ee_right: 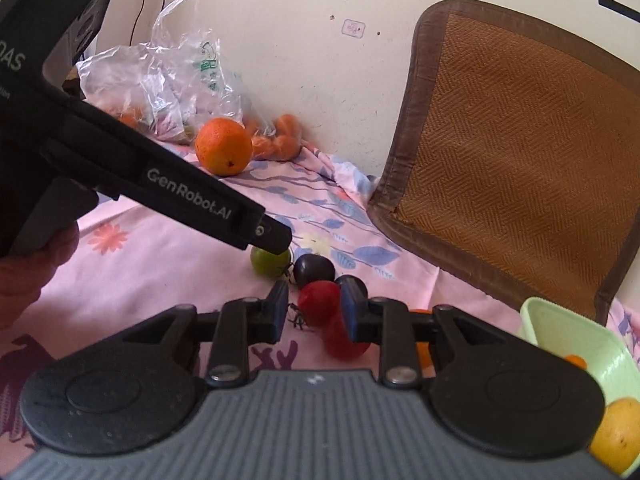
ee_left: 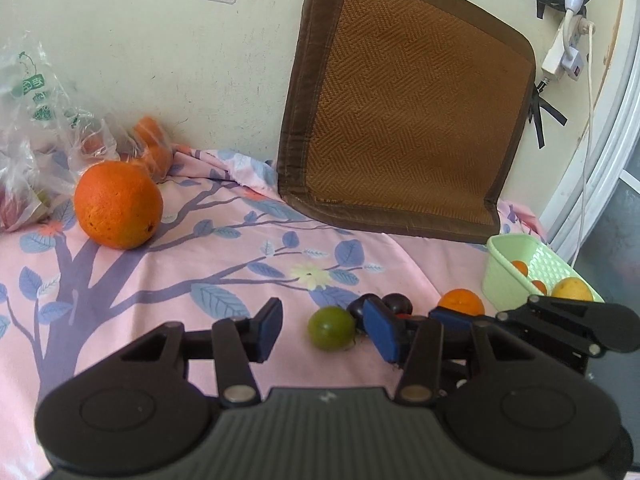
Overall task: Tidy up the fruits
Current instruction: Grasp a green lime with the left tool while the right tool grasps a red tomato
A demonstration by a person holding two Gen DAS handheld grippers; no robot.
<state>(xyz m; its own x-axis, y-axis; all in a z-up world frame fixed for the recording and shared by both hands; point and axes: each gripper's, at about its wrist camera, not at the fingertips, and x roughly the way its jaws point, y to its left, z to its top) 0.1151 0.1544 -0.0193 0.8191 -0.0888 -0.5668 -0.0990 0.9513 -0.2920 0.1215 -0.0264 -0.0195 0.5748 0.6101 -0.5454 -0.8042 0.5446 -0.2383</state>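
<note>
Mid-sort: right gripper (ee_right: 314, 312) over the small fruit cluster, fingers (ee_right: 279, 312) narrowly parted around a red fruit (ee_right: 320, 304), not visibly pinching. Left gripper (ee_left: 326, 330) beside it, fingers part open, empty, green fruit (ee_left: 331, 328) just ahead between them. Next, probably: close on the red fruit, carry to the green basket (ee_right: 576, 340) right of the cluster. Big orange (ee_left: 118, 204) and bag (ee_left: 36, 136) far left of the cluster. Pink floral cloth (ee_left: 200, 264), cream wall, woven mat (ee_left: 408, 120) leaning behind.
</note>
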